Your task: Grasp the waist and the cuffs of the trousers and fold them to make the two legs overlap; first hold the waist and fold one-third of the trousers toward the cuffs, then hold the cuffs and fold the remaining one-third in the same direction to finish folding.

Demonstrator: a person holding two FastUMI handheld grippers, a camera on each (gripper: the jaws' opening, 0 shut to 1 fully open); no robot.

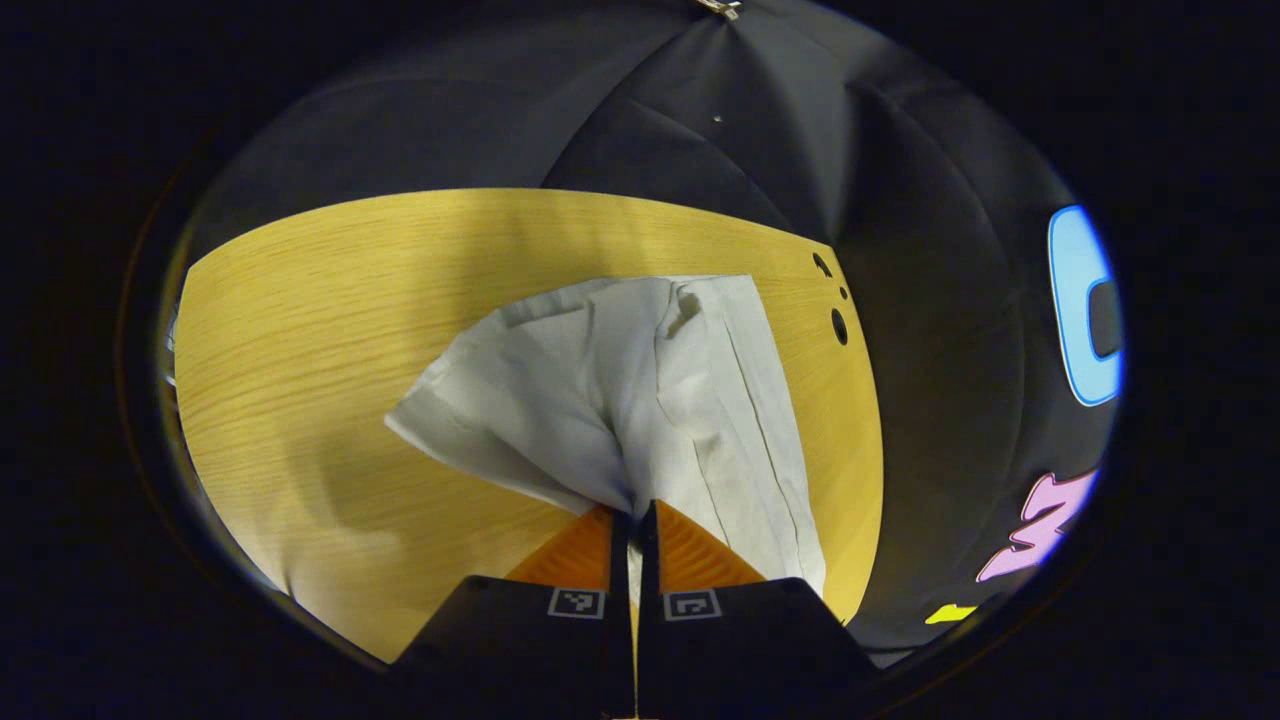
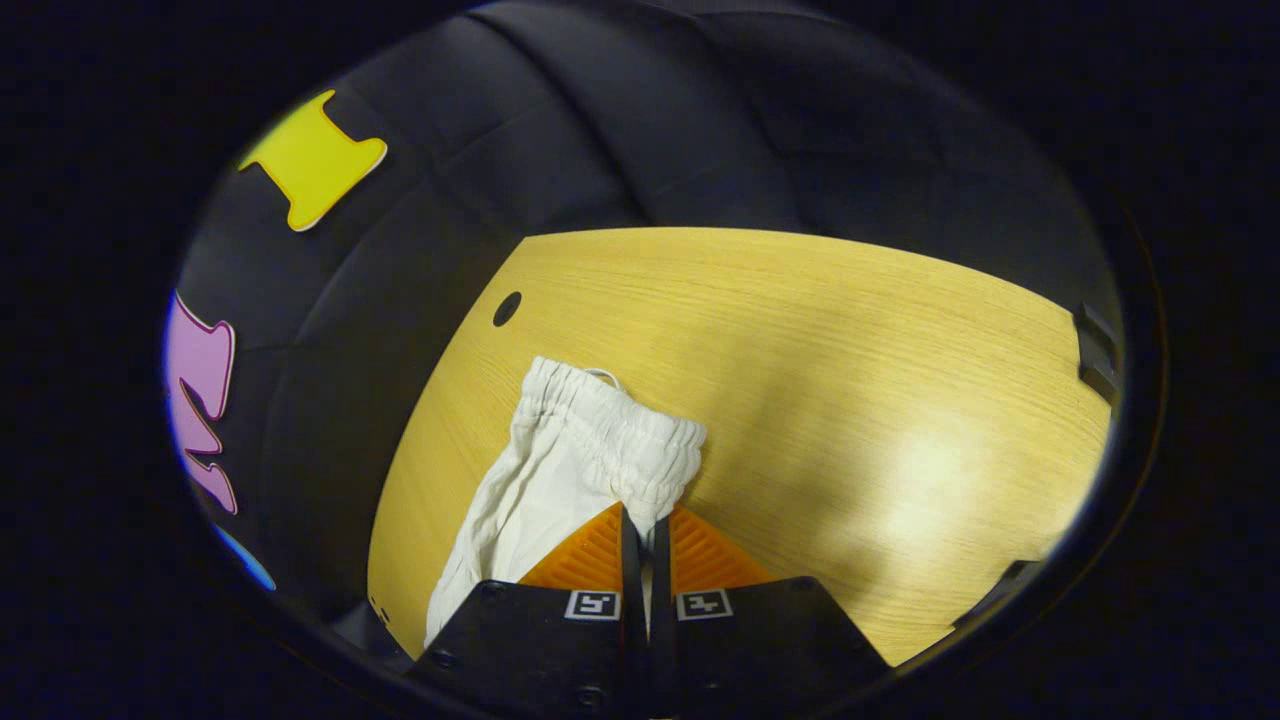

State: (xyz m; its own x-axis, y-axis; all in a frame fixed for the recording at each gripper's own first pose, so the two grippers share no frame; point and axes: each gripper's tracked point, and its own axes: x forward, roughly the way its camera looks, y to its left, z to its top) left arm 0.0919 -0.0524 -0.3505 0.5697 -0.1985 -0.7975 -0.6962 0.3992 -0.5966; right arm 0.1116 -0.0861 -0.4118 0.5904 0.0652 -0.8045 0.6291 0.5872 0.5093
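Note:
White trousers lie on the wooden table. In the left gripper view, my left gripper is shut on a bunched edge of the cloth, which is lifted toward the camera, with the legs stretching away flat beyond it. In the right gripper view the gathered elastic waist of the trousers lies ahead, and my right gripper is shut on the cloth just below the waistband's near end. The pinched cloth runs down between the fingers of each gripper.
The table's edge with small dark holes runs close beside the trousers, with the black booth wall beyond. Bare wood spreads wide on the other side. A dark hole sits near the table's corner.

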